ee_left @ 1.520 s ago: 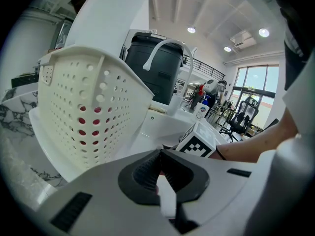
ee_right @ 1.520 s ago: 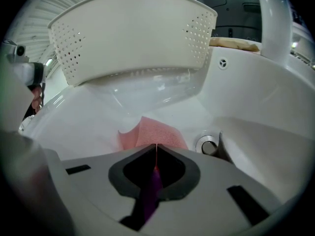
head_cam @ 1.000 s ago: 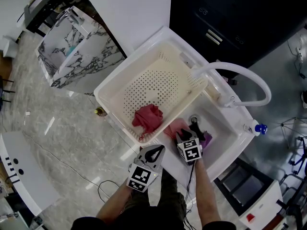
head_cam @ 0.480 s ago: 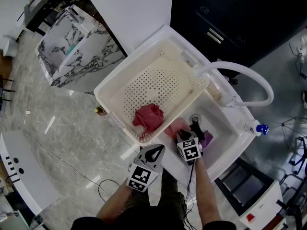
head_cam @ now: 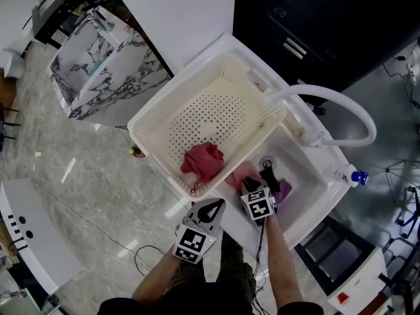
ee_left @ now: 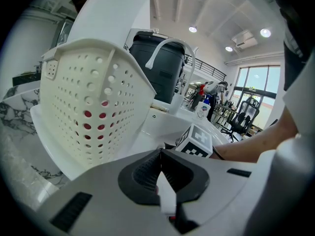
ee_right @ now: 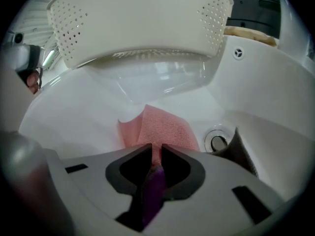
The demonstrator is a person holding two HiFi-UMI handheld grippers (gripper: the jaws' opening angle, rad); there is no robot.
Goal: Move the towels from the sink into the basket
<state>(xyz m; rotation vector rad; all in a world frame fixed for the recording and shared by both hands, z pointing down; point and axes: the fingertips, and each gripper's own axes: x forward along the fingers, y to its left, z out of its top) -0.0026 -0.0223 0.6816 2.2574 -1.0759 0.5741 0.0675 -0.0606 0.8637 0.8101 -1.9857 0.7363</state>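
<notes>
A pink towel lies on the floor of the white sink, beside the drain. My right gripper reaches down into the sink and its jaws have just been closing. The pink towel fills the narrow gap between its tips, and they are shut on it. A purple towel shows just right of that gripper. The cream perforated basket sits over the sink's left half, with a red towel inside. My left gripper hovers shut and empty outside the basket's near wall.
A white curved faucet arches over the sink's back. A dark grey cloth lies right of the drain. A blue-capped bottle stands on the sink's right rim. A marble counter is at the left and a dark cabinet behind.
</notes>
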